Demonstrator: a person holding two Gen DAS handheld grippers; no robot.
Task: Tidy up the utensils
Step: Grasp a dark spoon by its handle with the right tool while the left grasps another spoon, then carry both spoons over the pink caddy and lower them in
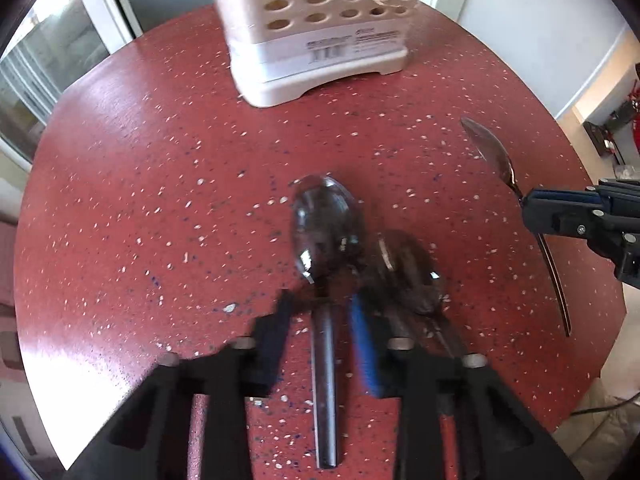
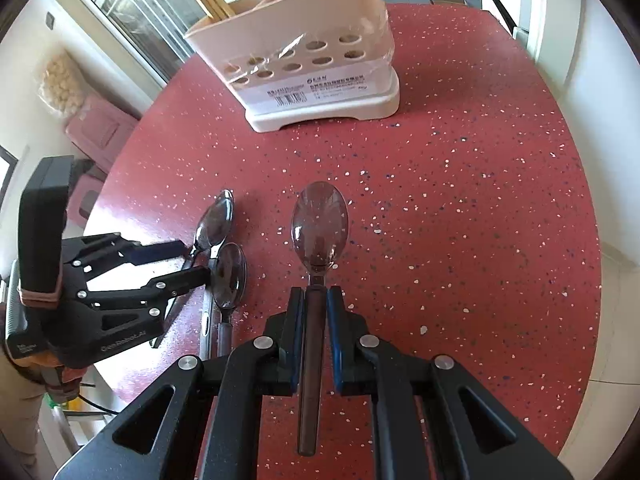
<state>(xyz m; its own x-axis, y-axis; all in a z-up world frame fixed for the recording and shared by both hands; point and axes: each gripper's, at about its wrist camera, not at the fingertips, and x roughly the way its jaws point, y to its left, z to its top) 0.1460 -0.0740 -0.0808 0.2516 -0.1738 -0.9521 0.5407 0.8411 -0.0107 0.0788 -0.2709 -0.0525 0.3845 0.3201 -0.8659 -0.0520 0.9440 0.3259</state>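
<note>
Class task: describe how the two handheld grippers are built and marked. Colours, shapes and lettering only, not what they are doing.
Both are black frames with cut-out openings and silver round bolts. The right gripper has narrow fingers lined with blue pads. The left gripper has the same linkage, white lettering on its body, and a black block strapped on behind with a tan band.

Black left claw (image 2: 196, 260) with silver screws, blue-padded fingers (image 2: 334, 332), white lettering, tan band
</note>
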